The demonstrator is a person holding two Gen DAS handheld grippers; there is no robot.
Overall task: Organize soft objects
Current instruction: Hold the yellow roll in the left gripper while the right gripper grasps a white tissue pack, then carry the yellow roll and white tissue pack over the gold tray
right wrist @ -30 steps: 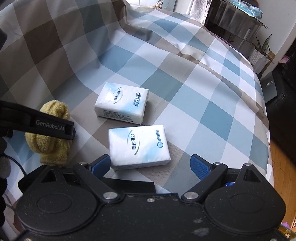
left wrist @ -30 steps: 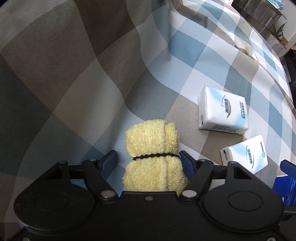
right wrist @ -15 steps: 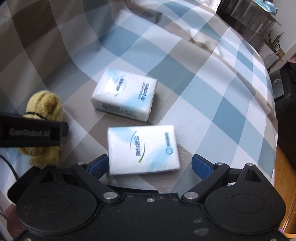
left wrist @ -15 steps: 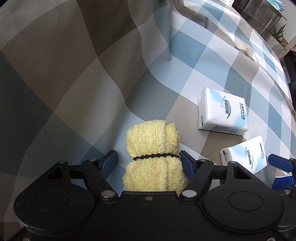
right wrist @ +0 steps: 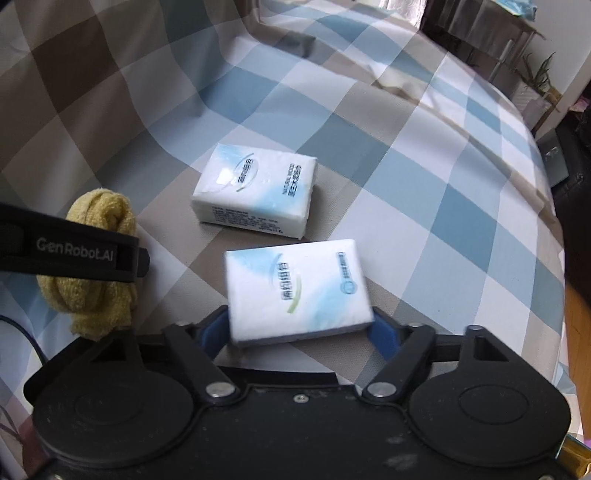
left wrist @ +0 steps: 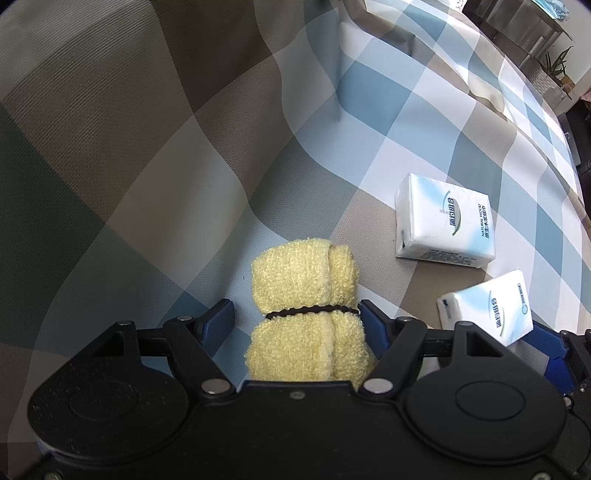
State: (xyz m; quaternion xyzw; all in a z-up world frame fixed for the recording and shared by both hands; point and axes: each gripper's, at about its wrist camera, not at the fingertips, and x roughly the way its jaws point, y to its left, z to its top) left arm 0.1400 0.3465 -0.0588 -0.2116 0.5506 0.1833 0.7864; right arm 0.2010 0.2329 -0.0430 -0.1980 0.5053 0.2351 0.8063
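A rolled yellow towel tied with a dark band lies on the checked bedspread, between the fingers of my left gripper. The right finger touches it; the left finger stands a little apart. The towel also shows in the right wrist view behind the left gripper. My right gripper has closed on the near white tissue pack, which looks lifted and tilted. The pack also shows in the left wrist view. A second tissue pack lies flat just beyond it, also in the left wrist view.
The checked blue, brown and white bedspread rises into a slope at the left. The bed's edge drops off at the right, with a wooden floor below. A dark cabinet and a potted plant stand at the back.
My right gripper moved forward around the near tissue pack, closed its fingers on it and tipped it up. The left gripper and towel have stayed put.
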